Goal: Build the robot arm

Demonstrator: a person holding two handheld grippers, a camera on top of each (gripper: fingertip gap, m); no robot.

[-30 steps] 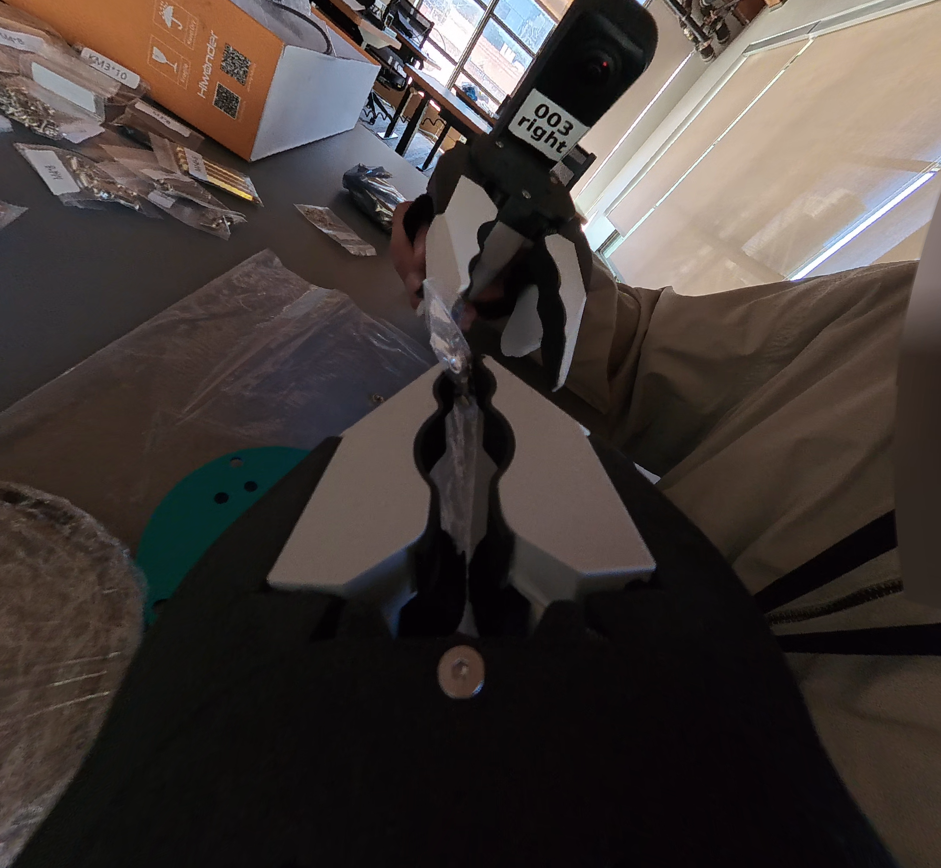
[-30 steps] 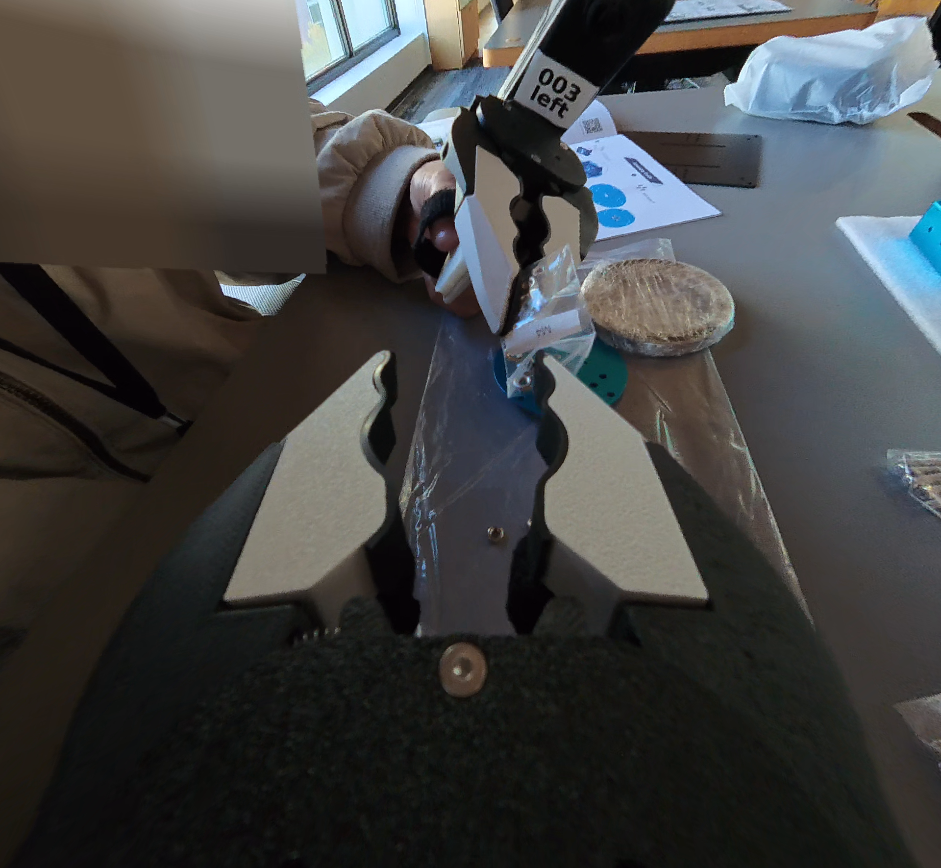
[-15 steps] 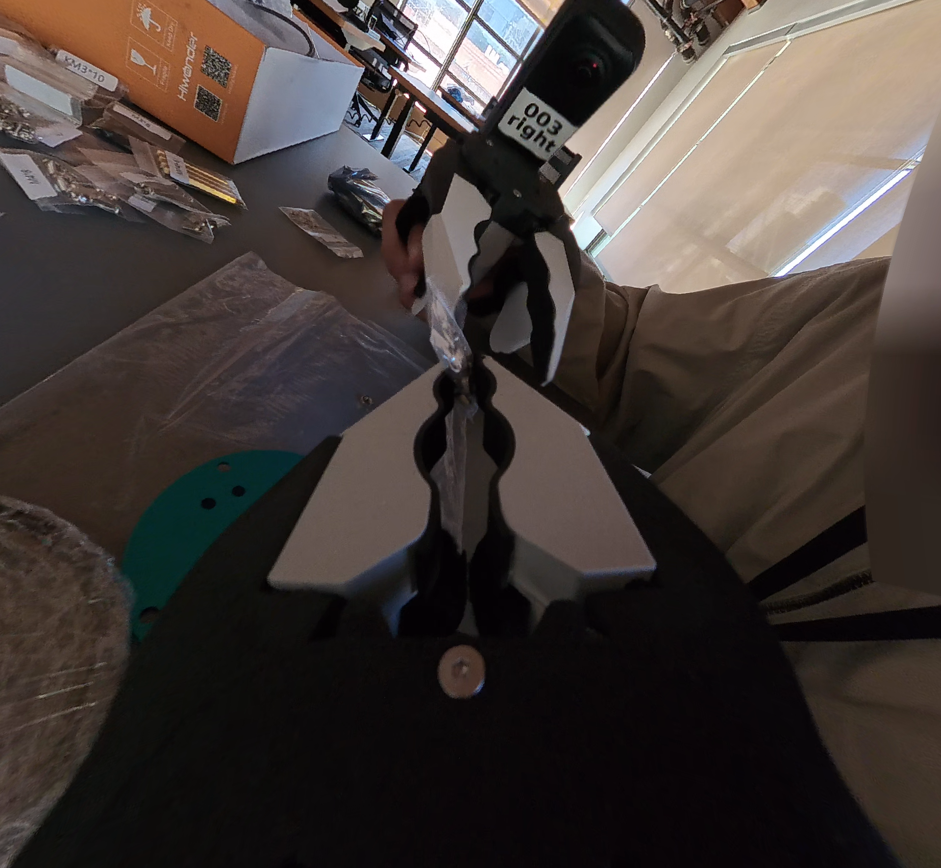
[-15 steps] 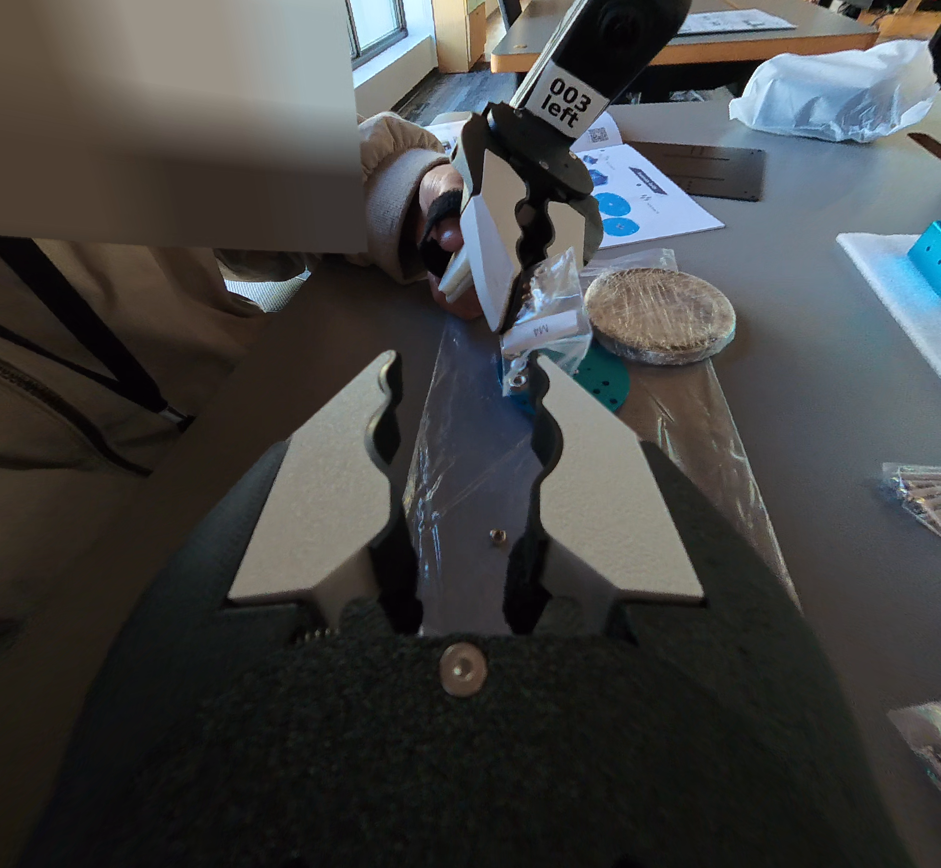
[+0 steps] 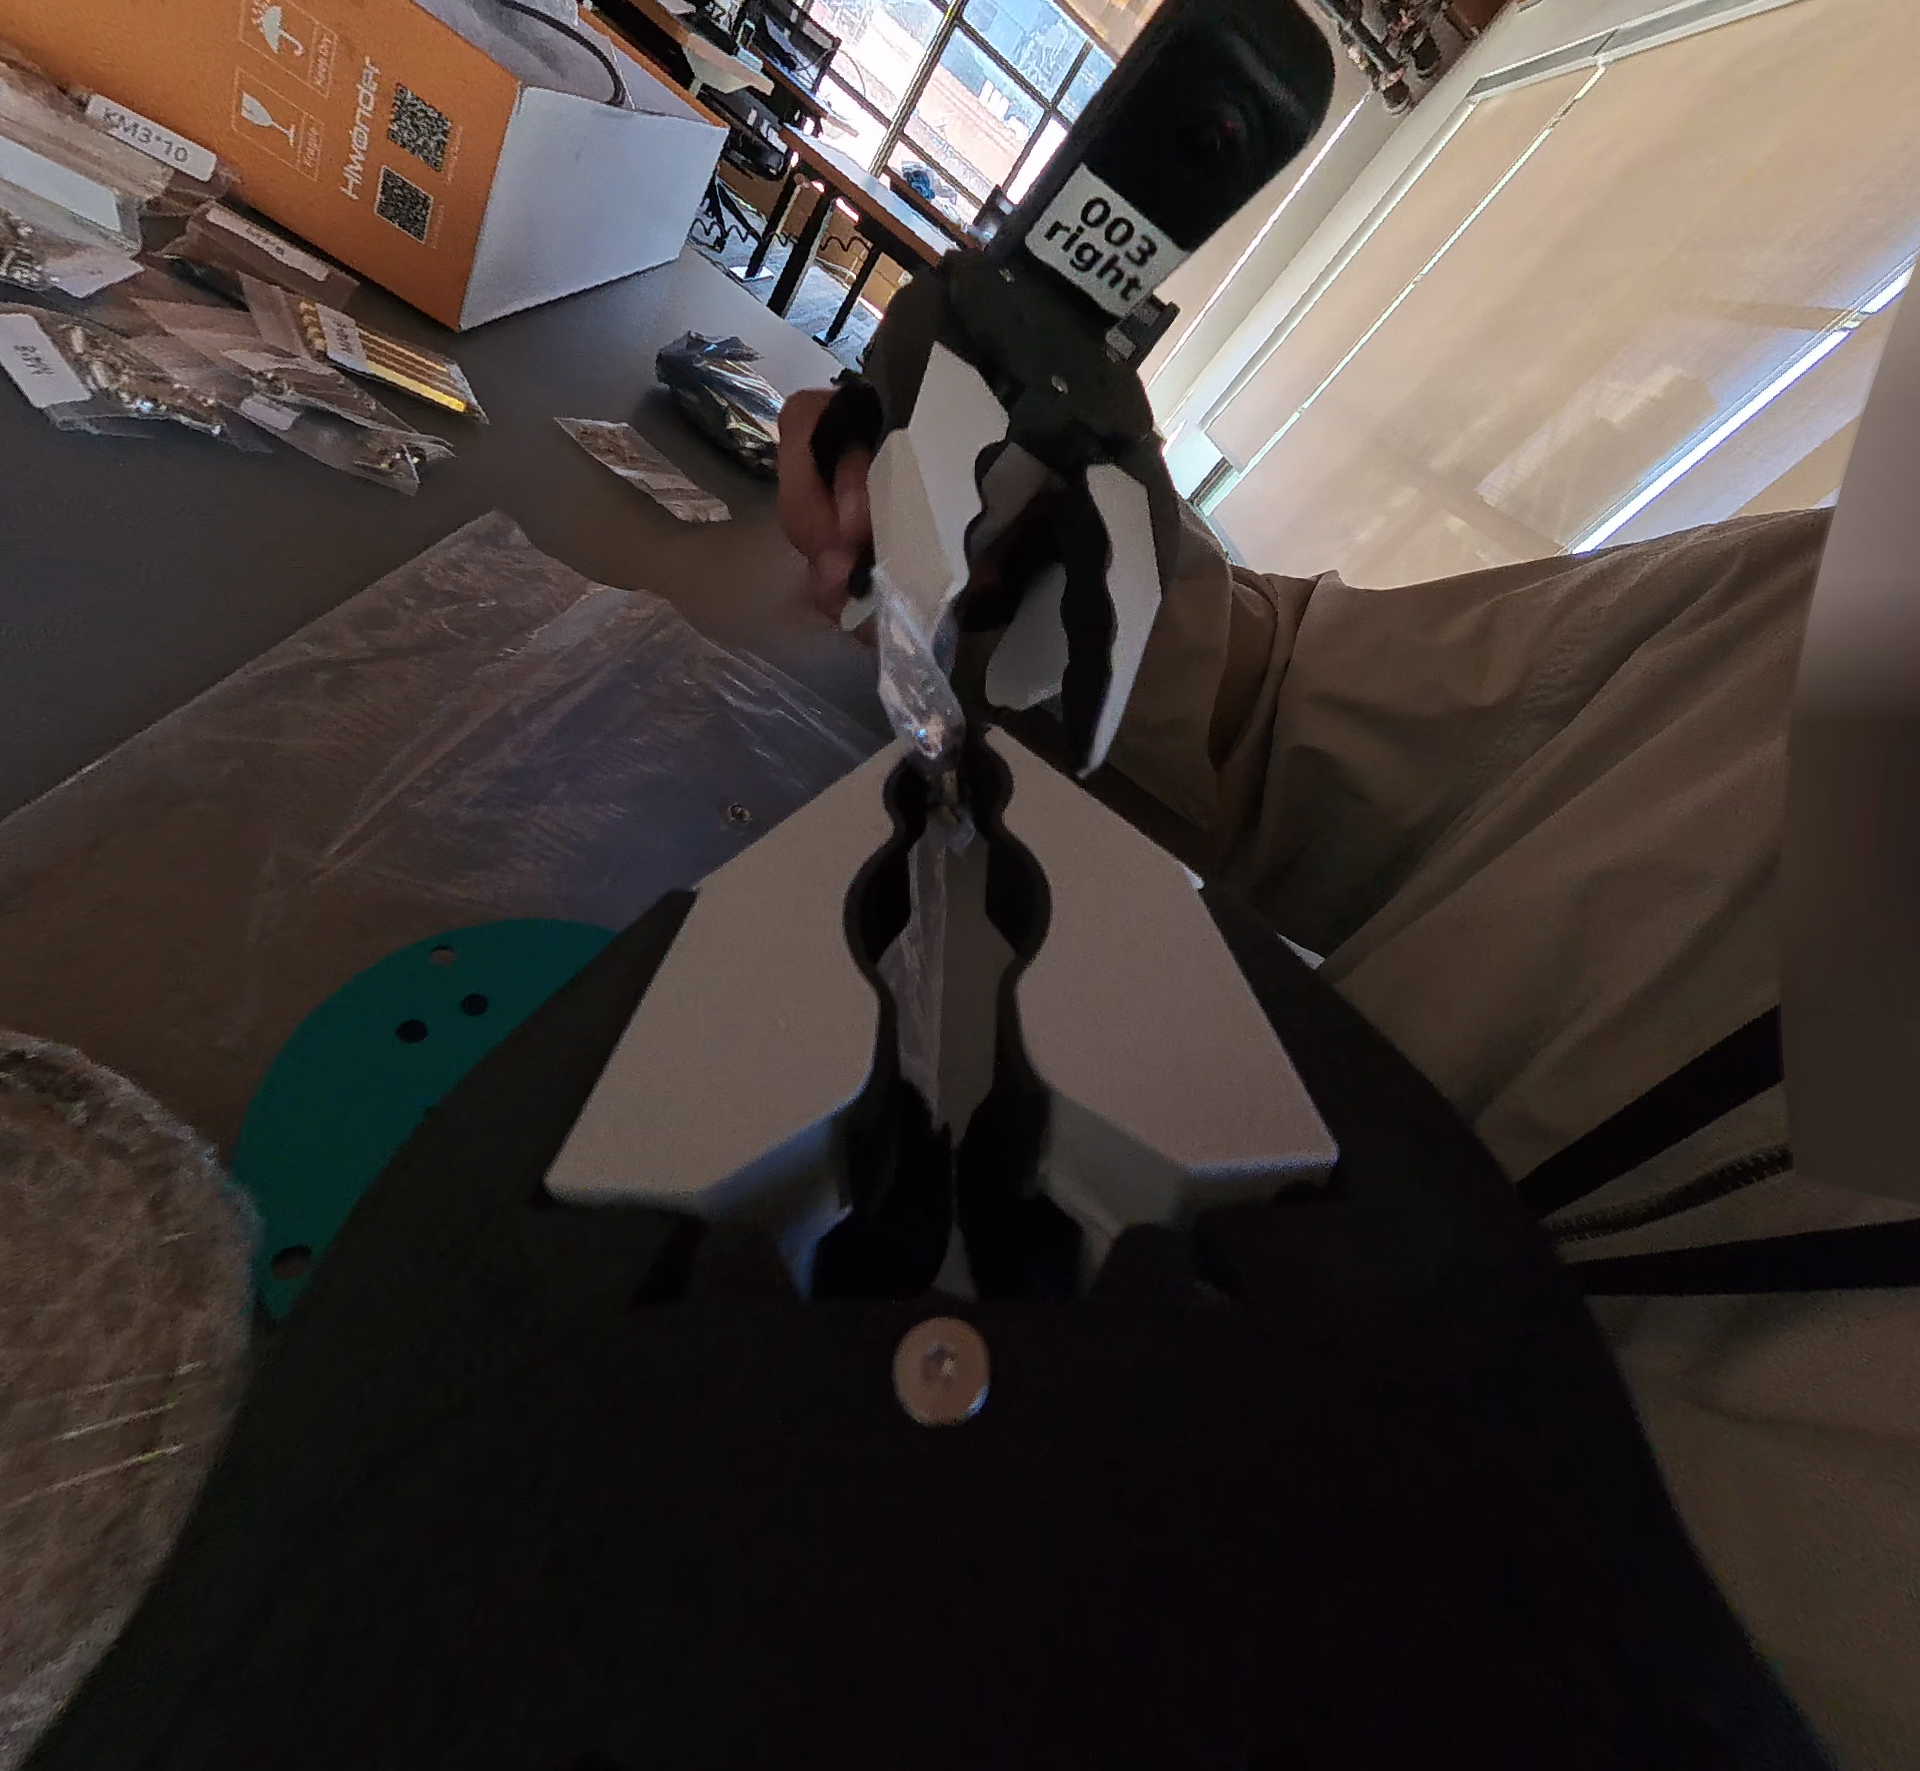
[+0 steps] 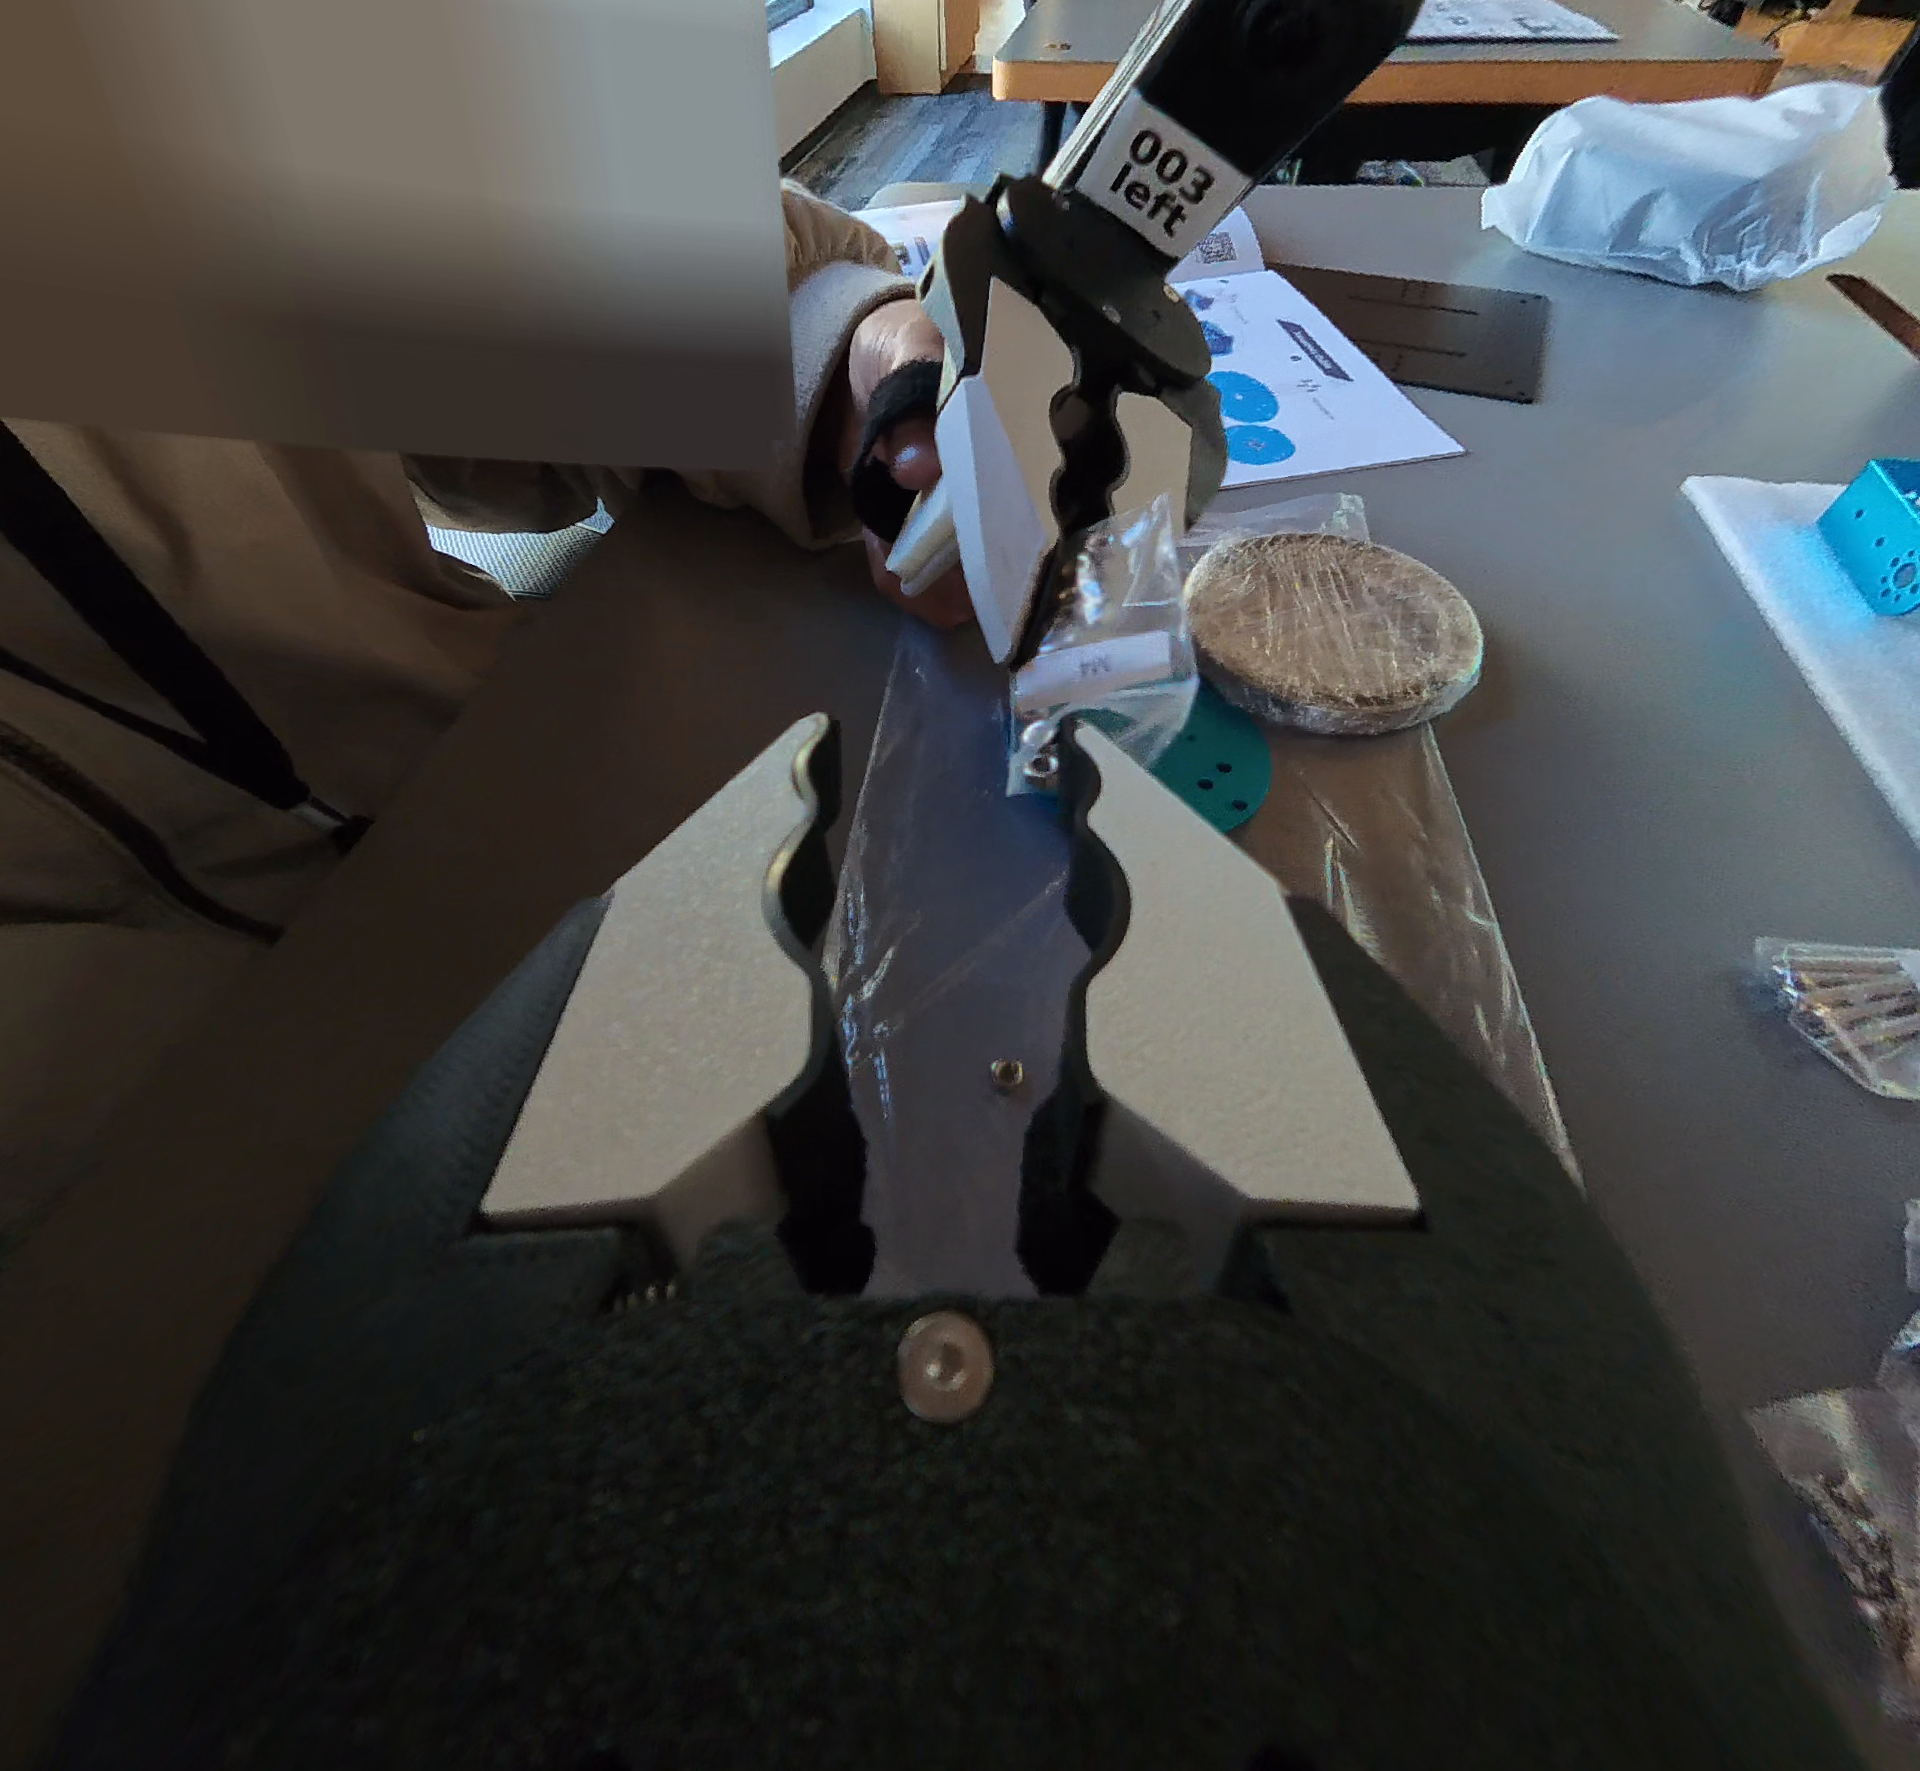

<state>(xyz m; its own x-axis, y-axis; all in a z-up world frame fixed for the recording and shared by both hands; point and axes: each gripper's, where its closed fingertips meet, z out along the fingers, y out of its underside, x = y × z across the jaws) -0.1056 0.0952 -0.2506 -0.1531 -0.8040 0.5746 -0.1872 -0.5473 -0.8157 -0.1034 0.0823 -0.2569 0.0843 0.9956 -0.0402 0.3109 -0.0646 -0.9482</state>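
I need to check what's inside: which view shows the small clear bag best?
The right wrist view: the small clear bag hangs side-on from the shut left tongs, nuts visible at its bottom. The left wrist view shows the bag only edge-on.

small clear zip bag point(image 6: 1107, 641) of nuts with a white label strip, hanging crumpled above the table, top edge pinched tight in the left gripper point(image 5: 951, 765), bottom corner touching the spread right gripper point(image 6: 951, 755)

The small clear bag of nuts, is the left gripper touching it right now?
Touching. The left wrist view shows the left gripper shut on the small clear bag, plastic pinched between its fingers.
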